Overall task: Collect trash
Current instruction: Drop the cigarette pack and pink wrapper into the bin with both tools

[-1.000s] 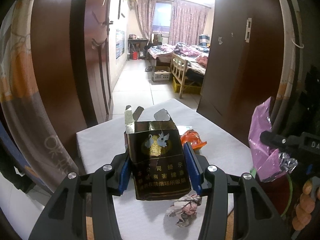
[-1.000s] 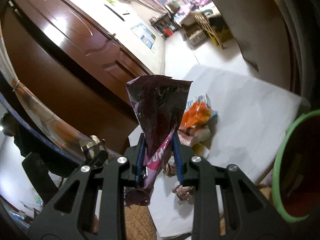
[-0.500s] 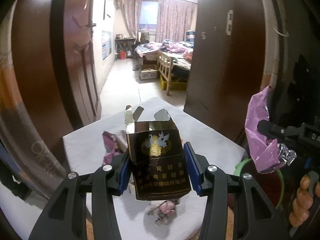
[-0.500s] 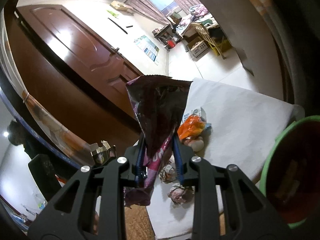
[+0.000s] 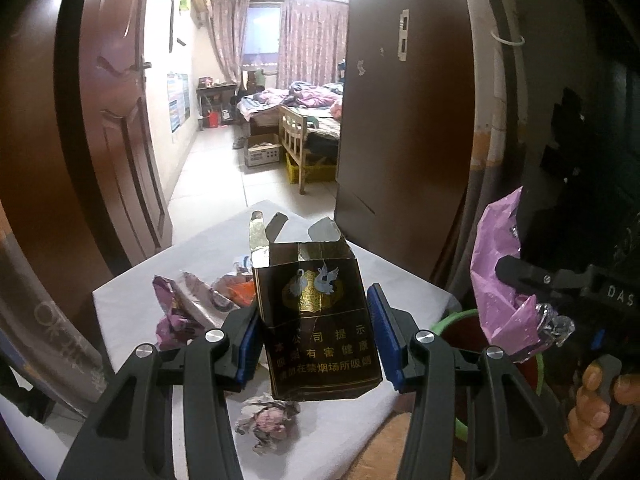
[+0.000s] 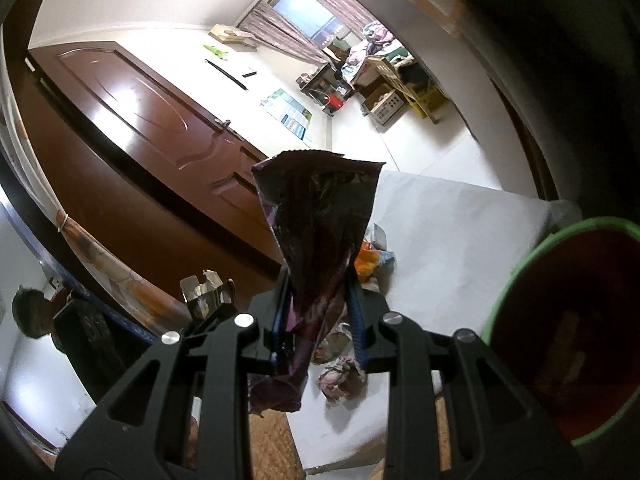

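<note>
My left gripper (image 5: 314, 340) is shut on a dark brown, torn-open cigarette pack (image 5: 316, 312) and holds it above the white table (image 5: 132, 296). My right gripper (image 6: 318, 320) is shut on a purple snack wrapper (image 6: 316, 232), held up to the left of a green-rimmed red bin (image 6: 560, 340). The wrapper (image 5: 500, 280) and the bin's rim (image 5: 456, 318) also show at the right of the left wrist view. Loose trash lies on the table: a crumpled paper ball (image 5: 268, 424), a purple wrapper (image 5: 172, 312) and an orange wrapper (image 6: 370, 264).
Brown doors (image 5: 100, 140) stand on both sides of the table, open onto a bedroom with a bed (image 5: 304, 100). A person's hand (image 5: 596, 396) holds the right gripper. A woven mat (image 6: 272, 448) lies below the table's near edge.
Both grippers have drawn back and up from the table, each still holding its item. More of the trash and the bin has come into view.
</note>
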